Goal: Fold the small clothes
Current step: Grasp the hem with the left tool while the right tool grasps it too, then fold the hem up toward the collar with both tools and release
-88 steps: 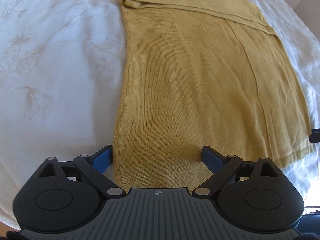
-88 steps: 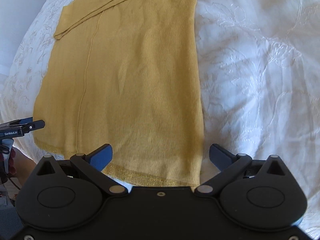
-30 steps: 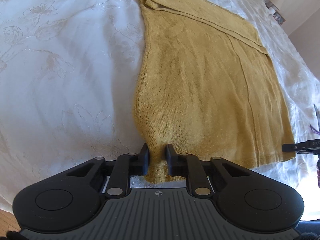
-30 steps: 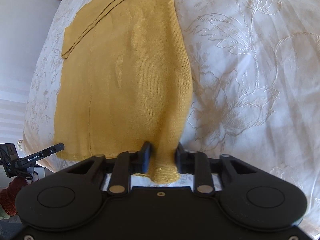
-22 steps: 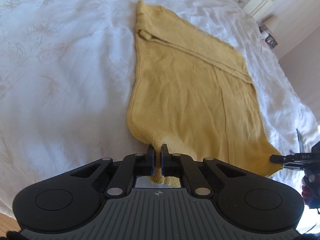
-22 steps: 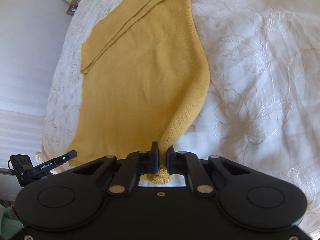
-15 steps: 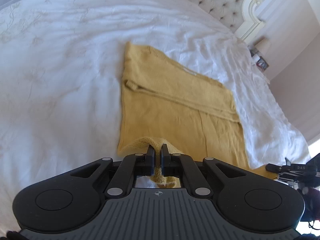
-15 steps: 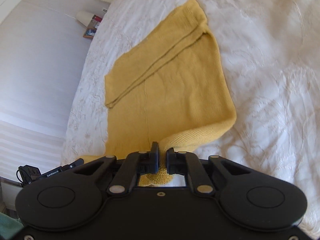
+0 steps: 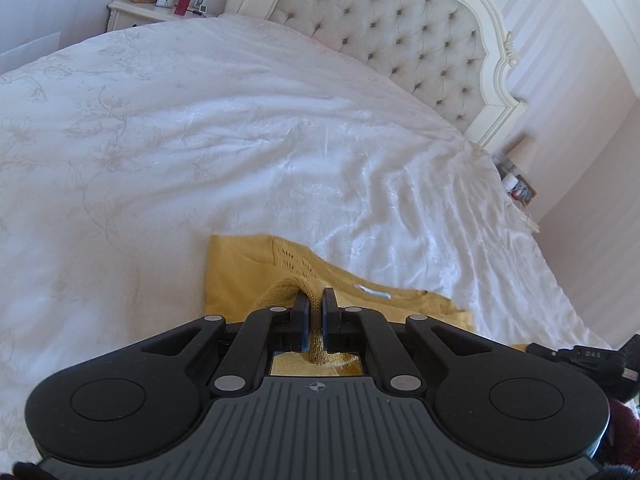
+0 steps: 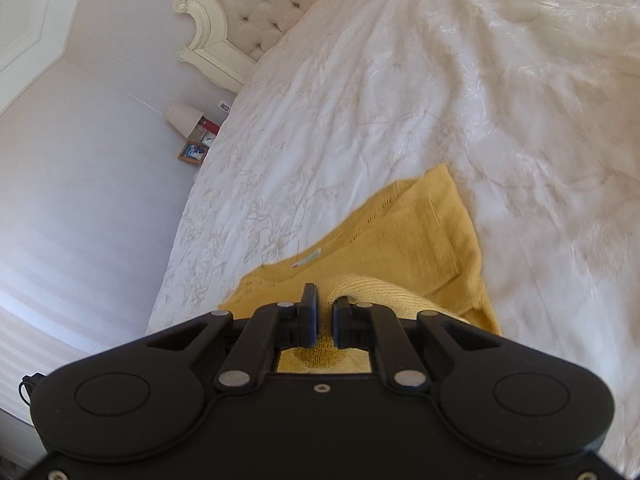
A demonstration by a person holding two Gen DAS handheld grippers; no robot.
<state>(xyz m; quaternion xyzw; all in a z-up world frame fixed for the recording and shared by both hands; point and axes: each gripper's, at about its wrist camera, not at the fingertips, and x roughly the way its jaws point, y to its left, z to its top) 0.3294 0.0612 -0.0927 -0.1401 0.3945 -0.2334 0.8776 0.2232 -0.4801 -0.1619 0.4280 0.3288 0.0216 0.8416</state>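
A mustard-yellow knit top lies on the white bedspread. My left gripper is shut on the top's hem corner and holds it raised over the garment's neck end. My right gripper is shut on the other hem corner, with the top below it; its neckline and white label show beyond the fingertips. The lifted hem doubles over the rest of the top, most of which is hidden under both grippers.
A tufted cream headboard stands at the far end of the bed. A nightstand with a photo frame, clock and red bottle is at far left. Another nightstand with a lamp is beside the bed. The other gripper's tip shows at right.
Both grippers closed on the hem corners, lifted them and carried them forward toward the neckline. The view has tilted up to show the headboard, and less of the top is visible.
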